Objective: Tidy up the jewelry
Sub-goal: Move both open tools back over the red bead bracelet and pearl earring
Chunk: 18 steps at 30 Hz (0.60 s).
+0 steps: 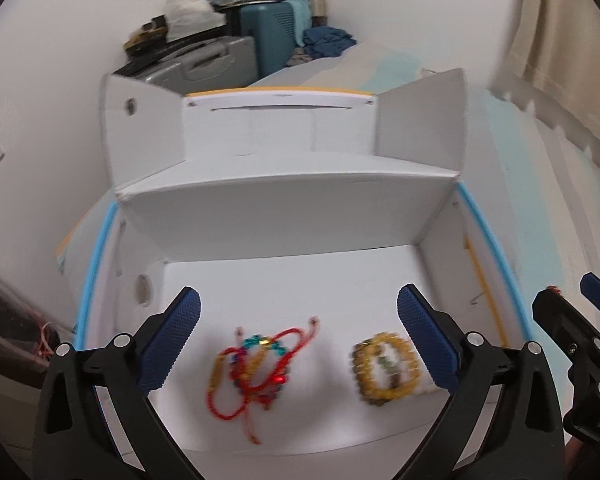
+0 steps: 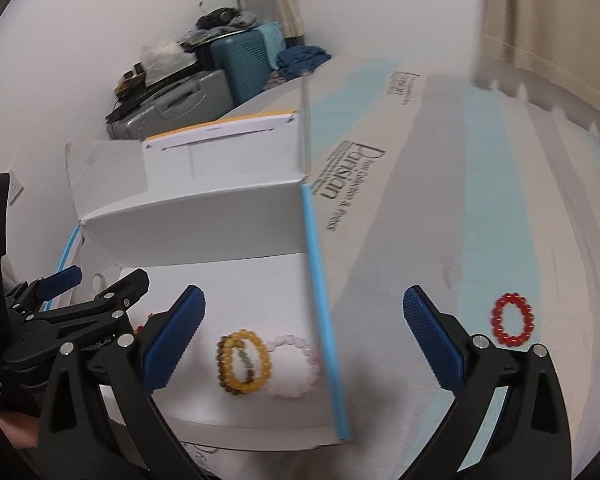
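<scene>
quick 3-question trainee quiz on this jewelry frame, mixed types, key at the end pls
1. True or false: the red bead bracelet already lies inside the white box.
2. Multiple choice: which piece lies right beside the pink bead bracelet in the box? A) the red cord bracelets B) the yellow bead bracelets C) a silver chain
3. Fill in: the left gripper and the right gripper both stand ____, holding nothing.

Key: 1 false, it lies outside on the bed cover, right of the box's blue-edged wall. 2 B. 3 open.
</scene>
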Each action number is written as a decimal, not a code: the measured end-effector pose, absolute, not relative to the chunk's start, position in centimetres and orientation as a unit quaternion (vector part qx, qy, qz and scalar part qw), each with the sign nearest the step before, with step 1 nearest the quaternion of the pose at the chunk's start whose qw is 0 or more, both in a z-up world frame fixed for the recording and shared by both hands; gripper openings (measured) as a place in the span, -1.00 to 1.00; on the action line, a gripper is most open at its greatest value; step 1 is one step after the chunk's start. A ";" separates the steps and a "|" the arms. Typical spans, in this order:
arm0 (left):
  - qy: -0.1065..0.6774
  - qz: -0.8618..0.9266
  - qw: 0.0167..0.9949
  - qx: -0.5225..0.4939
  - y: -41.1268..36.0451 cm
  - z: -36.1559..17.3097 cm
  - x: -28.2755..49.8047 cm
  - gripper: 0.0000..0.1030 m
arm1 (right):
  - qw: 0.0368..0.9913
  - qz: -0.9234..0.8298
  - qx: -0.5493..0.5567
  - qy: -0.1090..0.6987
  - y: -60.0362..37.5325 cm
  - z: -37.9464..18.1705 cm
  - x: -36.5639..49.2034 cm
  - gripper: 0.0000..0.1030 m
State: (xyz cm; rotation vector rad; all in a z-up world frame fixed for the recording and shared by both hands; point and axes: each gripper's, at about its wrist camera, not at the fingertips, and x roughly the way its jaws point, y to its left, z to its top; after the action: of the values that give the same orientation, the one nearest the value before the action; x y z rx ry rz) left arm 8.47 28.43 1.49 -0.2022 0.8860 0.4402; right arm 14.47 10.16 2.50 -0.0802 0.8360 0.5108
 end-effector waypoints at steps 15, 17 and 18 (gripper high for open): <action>0.421 0.153 0.892 -0.058 19.9 1.8 12.8 0.88 | 0.900 0.176 -0.007 0.398 -0.1 3.4 17.1 0.85; 0.421 0.145 0.894 -0.053 18.8 1.8 13.3 0.88 | 0.901 0.168 -0.005 0.399 -1.3 3.4 17.4 0.85; 0.421 0.142 0.894 -0.051 18.3 1.8 13.6 0.88 | 0.902 0.164 -0.004 0.400 -1.9 3.3 17.5 0.85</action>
State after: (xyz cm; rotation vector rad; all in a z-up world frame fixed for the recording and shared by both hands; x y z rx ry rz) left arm 13.56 18.32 1.82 -0.1061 0.8734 0.2939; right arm 17.47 -1.86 3.34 -0.0084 0.8265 0.3390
